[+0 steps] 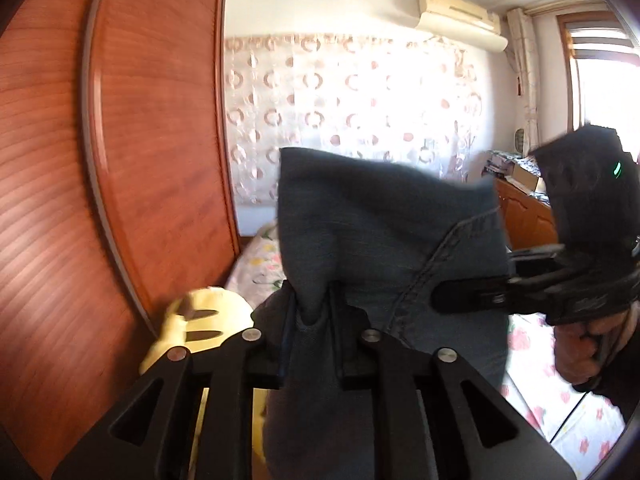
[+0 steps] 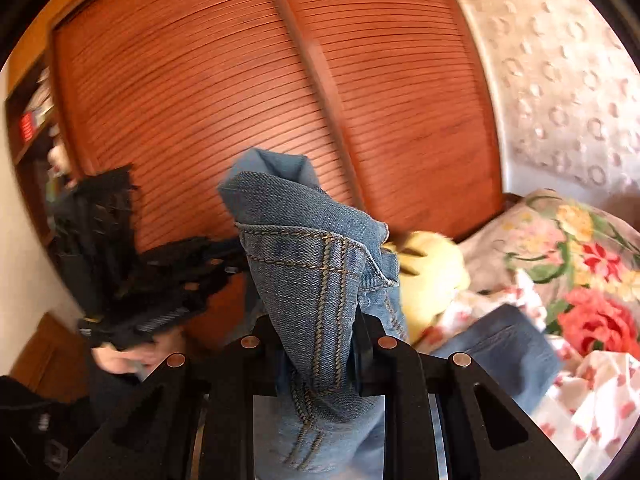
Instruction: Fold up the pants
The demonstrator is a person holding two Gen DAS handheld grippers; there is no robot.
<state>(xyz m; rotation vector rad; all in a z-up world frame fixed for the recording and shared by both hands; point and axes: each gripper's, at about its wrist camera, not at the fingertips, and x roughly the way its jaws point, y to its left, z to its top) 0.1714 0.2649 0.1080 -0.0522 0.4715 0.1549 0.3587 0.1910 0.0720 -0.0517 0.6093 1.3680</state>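
Denim fills the near foreground of the left wrist view: the left gripper [image 1: 312,312] has its fingers clamped on a bunched fold of one pair of pants [image 1: 380,232], lifted above the bed [image 1: 560,400]. Beside it, the right gripper [image 1: 452,296] pinches the same cloth.

From the right wrist view, the right gripper [image 2: 320,344] grips the seamed pants [image 2: 312,272]; one yellow plush toy [image 2: 432,280] lies behind.

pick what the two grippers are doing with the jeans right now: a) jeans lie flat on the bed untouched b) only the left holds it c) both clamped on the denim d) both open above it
c: the left gripper pinches a bunch of the jeans between its fingers, and the right gripper is clamped on a seamed fold of the same denim.
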